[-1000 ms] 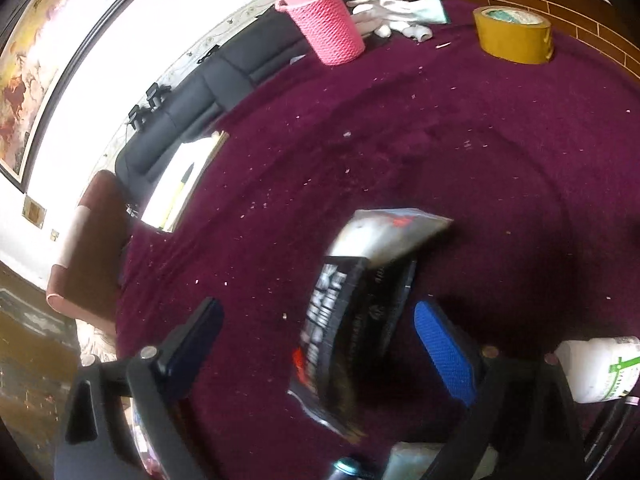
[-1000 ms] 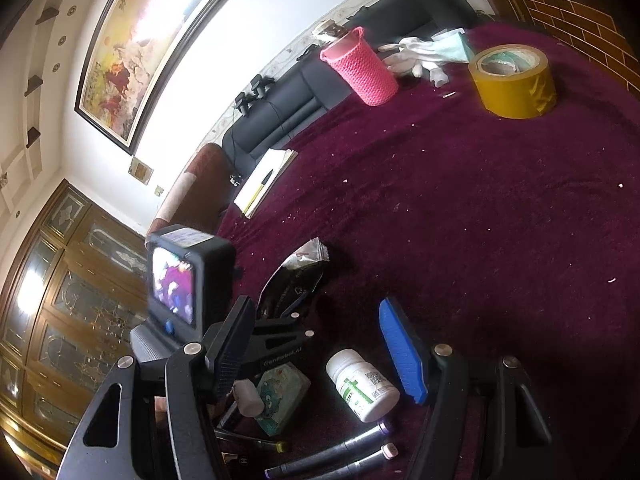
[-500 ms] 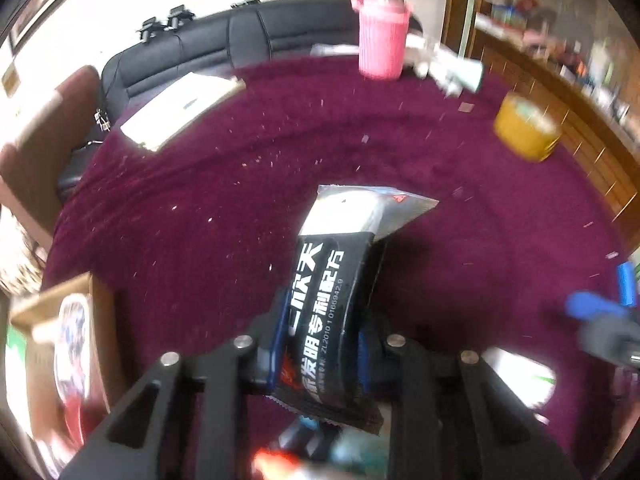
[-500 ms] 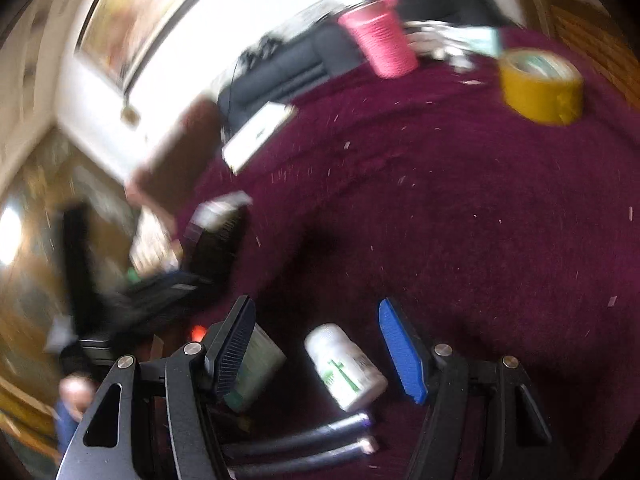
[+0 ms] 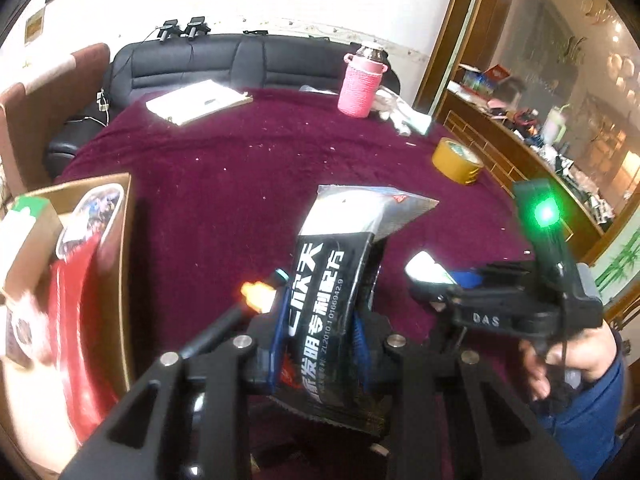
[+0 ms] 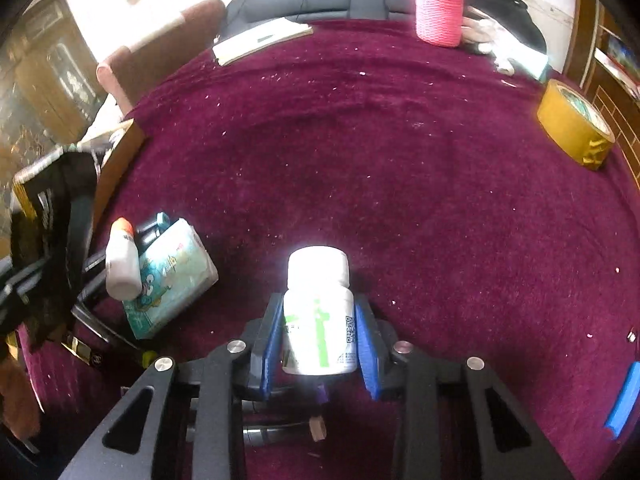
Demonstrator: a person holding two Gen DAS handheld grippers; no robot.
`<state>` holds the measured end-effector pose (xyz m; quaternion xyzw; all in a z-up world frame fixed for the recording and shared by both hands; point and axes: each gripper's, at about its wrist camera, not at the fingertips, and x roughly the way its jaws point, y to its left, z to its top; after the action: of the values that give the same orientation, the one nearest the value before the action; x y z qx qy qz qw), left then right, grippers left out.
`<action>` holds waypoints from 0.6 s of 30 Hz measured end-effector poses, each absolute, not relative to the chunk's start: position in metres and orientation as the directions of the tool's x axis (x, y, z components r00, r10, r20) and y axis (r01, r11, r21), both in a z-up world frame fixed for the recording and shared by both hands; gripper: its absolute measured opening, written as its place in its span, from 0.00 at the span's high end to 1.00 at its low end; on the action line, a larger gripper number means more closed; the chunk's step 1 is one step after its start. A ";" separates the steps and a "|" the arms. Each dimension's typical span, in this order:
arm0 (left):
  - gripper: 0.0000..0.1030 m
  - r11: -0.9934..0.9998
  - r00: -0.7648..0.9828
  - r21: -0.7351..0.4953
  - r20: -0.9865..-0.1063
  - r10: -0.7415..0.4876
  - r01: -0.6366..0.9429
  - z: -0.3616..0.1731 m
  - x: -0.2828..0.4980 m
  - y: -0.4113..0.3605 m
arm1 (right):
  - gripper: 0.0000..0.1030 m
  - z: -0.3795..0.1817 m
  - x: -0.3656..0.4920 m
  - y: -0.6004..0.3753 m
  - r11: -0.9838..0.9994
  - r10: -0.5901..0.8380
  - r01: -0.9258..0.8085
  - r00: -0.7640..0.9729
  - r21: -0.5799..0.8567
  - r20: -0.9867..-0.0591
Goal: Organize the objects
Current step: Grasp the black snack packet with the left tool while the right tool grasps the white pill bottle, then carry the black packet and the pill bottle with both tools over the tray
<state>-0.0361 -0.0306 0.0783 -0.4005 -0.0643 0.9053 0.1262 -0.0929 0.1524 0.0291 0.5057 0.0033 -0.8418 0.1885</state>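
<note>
The left hand-held gripper (image 5: 320,344) grips a black packet (image 5: 332,308), the right hand-held gripper (image 6: 319,344) is closing on a white bottle (image 6: 318,312); lower-left clutter remains unsorted.

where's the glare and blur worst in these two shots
Right wrist view: the white pill bottle between the blue pads is blown out, its cap a bright halo. Left wrist view: the box at the left edge is smeared, the black sachet print stays sharp, and a green light flares; both views bow at the rims.
</note>
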 end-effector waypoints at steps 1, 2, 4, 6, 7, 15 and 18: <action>0.73 -0.958 -0.647 -0.231 -0.707 0.286 -0.171 0.076 -0.035 -0.032 | 0.65 0.032 -0.092 0.152 -0.928 -0.324 0.317 -0.427 0.196 -0.844; 0.73 -0.955 -0.647 -0.244 -0.704 0.292 -0.166 0.074 -0.035 -0.033 | 0.65 0.037 -0.091 0.153 -0.926 -0.340 0.310 -0.442 0.214 -0.830; 0.73 -0.947 -0.656 -0.278 -0.688 0.311 -0.158 0.071 -0.035 -0.036 | 0.65 0.044 -0.091 0.150 -0.921 -0.365 0.312 -0.476 0.235 -0.800; 0.73 -0.941 -0.662 -0.300 -0.675 0.326 -0.158 0.069 -0.034 -0.038 | 0.65 0.051 -0.085 0.144 -0.911 -0.392 0.327 -0.499 0.251 -0.773; 0.73 -0.938 -0.668 -0.309 -0.666 0.332 -0.157 0.068 -0.033 -0.039 | 0.65 0.053 -0.084 0.140 -0.907 -0.402 0.331 -0.503 0.259 -0.766; 0.73 -0.936 -0.676 -0.316 -0.656 0.335 -0.158 0.062 -0.034 -0.037 | 0.65 0.057 -0.077 0.126 -0.893 -0.432 0.364 -0.519 0.266 -0.738; 0.73 -0.935 -0.667 -0.316 -0.664 0.338 -0.159 0.058 -0.034 -0.036 | 0.65 0.056 -0.077 0.124 -0.890 -0.438 0.367 -0.517 0.271 -0.736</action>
<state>-0.0335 -0.0355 0.0579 -0.3841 -0.1164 0.9056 0.1371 -0.0769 0.1242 0.0558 0.4336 -0.0406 -0.8700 0.2313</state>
